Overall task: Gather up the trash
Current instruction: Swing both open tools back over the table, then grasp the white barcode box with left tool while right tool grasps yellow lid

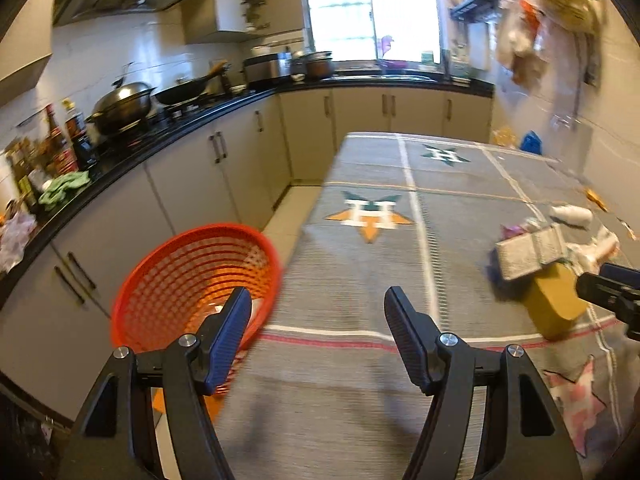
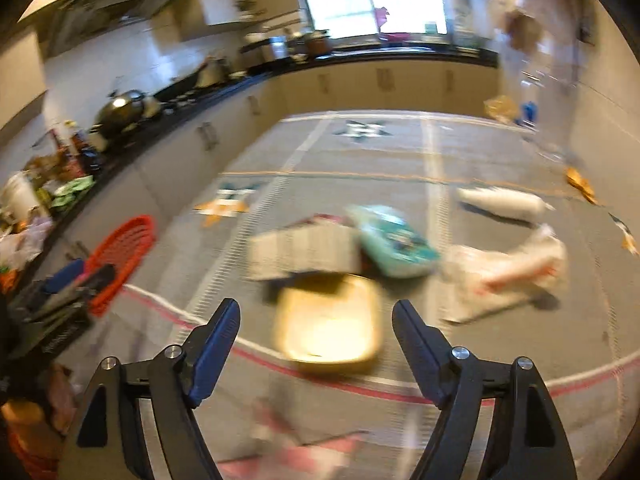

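Both grippers are standing wide and empty, but the right gripper (image 2: 316, 332) is facing the yellow tray (image 2: 330, 326) directly ahead, nearer than the left gripper (image 1: 318, 312).

We see a woven, matt cloth (image 1: 352, 280) on the table, a perforated orange plastic basket (image 1: 192, 280), a glossy gold tray (image 2: 330, 324), and shiny metal woks (image 1: 124, 106).

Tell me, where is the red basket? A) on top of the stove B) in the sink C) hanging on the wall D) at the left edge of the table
D: the red basket sits at the left edge of the table, in front of the cupboards, and the right wrist view shows it there too.
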{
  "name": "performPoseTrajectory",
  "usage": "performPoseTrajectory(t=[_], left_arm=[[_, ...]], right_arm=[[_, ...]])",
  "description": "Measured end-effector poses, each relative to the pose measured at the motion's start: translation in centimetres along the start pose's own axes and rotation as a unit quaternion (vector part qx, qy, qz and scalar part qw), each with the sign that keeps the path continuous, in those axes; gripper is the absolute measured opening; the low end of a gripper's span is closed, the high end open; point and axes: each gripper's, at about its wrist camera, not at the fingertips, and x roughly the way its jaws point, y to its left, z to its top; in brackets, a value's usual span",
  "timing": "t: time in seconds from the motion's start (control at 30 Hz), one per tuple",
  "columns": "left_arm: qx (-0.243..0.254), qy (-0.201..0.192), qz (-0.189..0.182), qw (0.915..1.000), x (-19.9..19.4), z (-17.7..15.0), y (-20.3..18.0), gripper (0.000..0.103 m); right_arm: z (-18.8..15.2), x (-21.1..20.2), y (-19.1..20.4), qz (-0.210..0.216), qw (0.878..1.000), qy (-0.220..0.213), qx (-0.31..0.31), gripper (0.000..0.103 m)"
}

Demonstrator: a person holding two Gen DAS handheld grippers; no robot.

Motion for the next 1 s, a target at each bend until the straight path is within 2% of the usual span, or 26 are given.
performPoseTrajectory(t=[0.03,0.17,0.3,0.47,0.53,0.63,0.77,0.9,1.0], left_arm=[[0.006,0.001,-0.006,1.0,0.1,0.0,-0.6,0.068],[0.031,0.006,-0.031,0.999,0.1,-0.3,-3.0,0.069],[0.048,0.006,-0.061,0.997,0.0,0.0,-4.4,0.077],[0.054,0.017,-0.102,0.9932,1.2,1.2,-5.7,0.079],[0.046,0.029,-0.117,0.9916,2.1,1.8,-6.2,0.079],[0.026,0.045,-0.138,0.9891,3.4,2.4,-6.9,0.079],[-0.002,0.049,-0.162,0.9856,4.4,3.1,-7.7,0.079],[-0.036,0.059,-0.176,0.982,6.0,4.3,-8.4,0.079],[-0.063,0.082,-0.184,0.9774,8.0,4.9,-8.9,0.079]], right_arm=[[-0.2,0.4,-0.6,-0.012,1.0,0.006,0.003,0.082],[-0.8,1.7,-0.9,0.003,1.0,0.025,0.005,0.082],[-0.9,3.2,0.0,-0.002,0.999,0.037,-0.015,0.082],[-1.3,4.8,-0.6,-0.011,0.999,0.051,-0.004,0.082],[-1.4,4.5,-1.2,-0.004,0.999,0.046,0.005,0.072],[-1.5,3.9,-2.0,-0.002,0.999,0.047,0.013,0.072],[-1.9,2.9,-3.9,0.002,0.999,0.043,0.031,0.072],[-2.6,1.9,-5.9,0.01,0.998,0.033,0.056,0.072],[-3.0,1.3,-6.9,0.021,0.997,0.027,0.07,0.072]])
